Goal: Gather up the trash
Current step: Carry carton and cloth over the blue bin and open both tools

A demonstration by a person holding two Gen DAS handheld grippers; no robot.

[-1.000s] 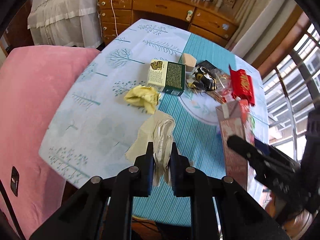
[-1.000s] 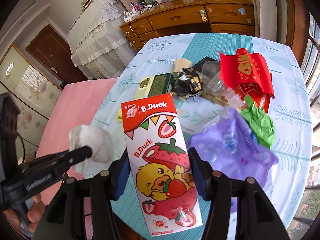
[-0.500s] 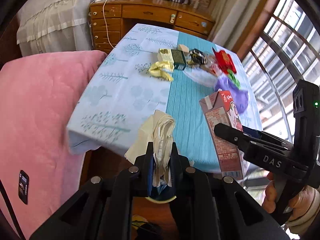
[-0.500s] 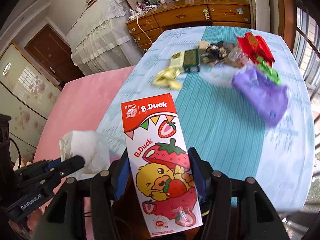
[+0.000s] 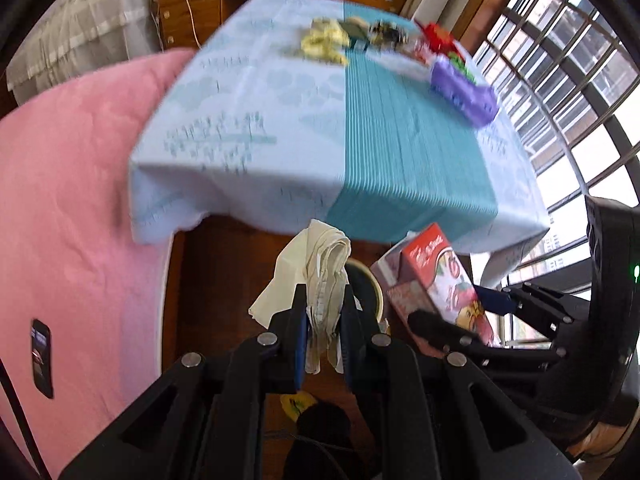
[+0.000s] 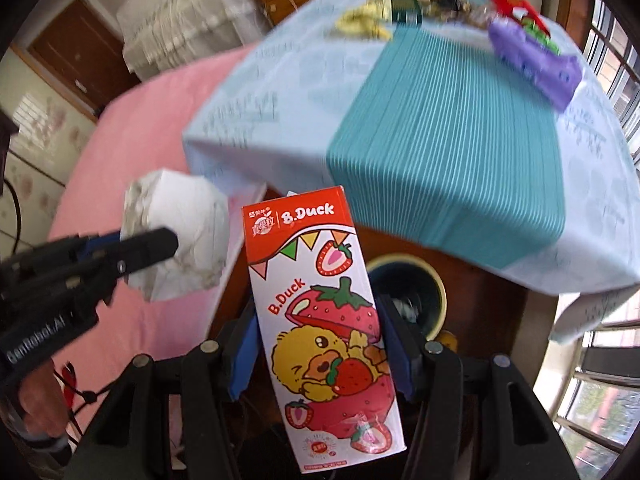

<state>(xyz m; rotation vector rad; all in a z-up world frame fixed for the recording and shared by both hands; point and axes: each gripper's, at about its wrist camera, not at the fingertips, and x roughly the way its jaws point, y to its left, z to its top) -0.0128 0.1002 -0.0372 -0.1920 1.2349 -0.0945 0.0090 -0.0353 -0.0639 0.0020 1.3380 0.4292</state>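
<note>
My left gripper (image 5: 323,300) is shut on a crumpled cream tissue (image 5: 320,256), which hangs out above the fingers. My right gripper (image 6: 320,340) is shut on a red and white B.Duck strawberry drink carton (image 6: 316,312), held upright. Both point steeply down at the floor in front of the table. A dark bin with a yellow rim (image 6: 438,286) stands there, partly hidden behind the carton. In the left wrist view the bin (image 5: 376,286) shows just behind the tissue, with the carton (image 5: 436,272) and right gripper (image 5: 452,308) to its right. The right wrist view shows the left gripper (image 6: 160,240) holding the tissue (image 6: 180,240) at the left.
The table with the blue cloth (image 5: 280,120) is blurred; at its far end lie a yellow wrapper (image 5: 324,42), a purple packet (image 5: 464,90) and a red packet (image 5: 436,34). A pink bedcover (image 5: 80,200) fills the left, a barred window (image 5: 560,60) the right.
Both grippers have drawn back off the tabletop, past its front edge, and sunk toward the floor. The yellow-rimmed bin has come into view below them. Tissue and carton stay gripped.
</note>
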